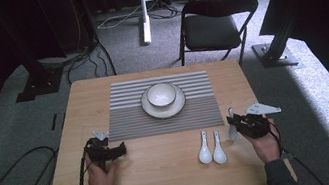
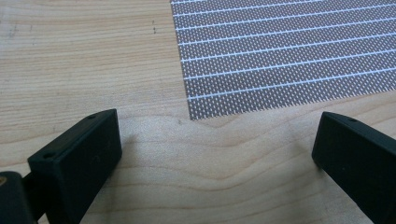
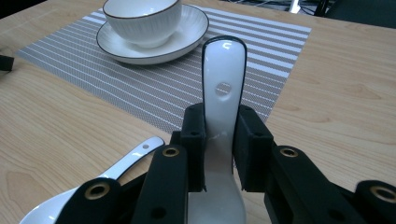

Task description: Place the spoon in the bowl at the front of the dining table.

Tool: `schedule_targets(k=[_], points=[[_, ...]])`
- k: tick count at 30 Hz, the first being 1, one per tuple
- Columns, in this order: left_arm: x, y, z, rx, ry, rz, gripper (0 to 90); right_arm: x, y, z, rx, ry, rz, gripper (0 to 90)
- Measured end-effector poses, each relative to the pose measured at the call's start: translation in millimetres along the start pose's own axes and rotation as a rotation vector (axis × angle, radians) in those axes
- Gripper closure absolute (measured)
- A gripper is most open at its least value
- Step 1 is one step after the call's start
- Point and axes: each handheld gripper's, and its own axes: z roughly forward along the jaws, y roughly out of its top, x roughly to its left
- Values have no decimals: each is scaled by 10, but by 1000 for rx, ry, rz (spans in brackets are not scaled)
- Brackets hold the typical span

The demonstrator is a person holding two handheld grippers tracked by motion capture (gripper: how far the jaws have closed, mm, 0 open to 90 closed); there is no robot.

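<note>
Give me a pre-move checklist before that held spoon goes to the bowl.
1. Right gripper shut on the held spoon: ok.
2. Spoon handle points away from the gripper, toward the bowl: ok.
3. Bowl sits on the plate, upright: ok.
4. Left gripper open, over bare table beside the placemat: ok.
5. Two spare spoons lie clear of the path: ok.
6. Bowl's inside free: cannot tell.

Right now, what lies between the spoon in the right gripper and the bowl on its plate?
High view: the spoon clamped in the right gripper and the bowl on its plate are separated by bare striped placemat and a strip of table.
</note>
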Motion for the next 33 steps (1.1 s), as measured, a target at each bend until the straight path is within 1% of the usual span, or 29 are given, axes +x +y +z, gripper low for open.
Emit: schedule_targets(k=[15, 22, 33], points=[[-3, -1, 0, 0, 1, -1, 17, 93, 70, 30, -5, 20, -24, 756], [-3, -1, 0, 0, 1, -1, 17, 137, 86, 56, -5, 34, -28, 756], [-5, -1, -1, 0, 1, -2, 17, 190, 144, 66, -17, 42, -34, 756]])
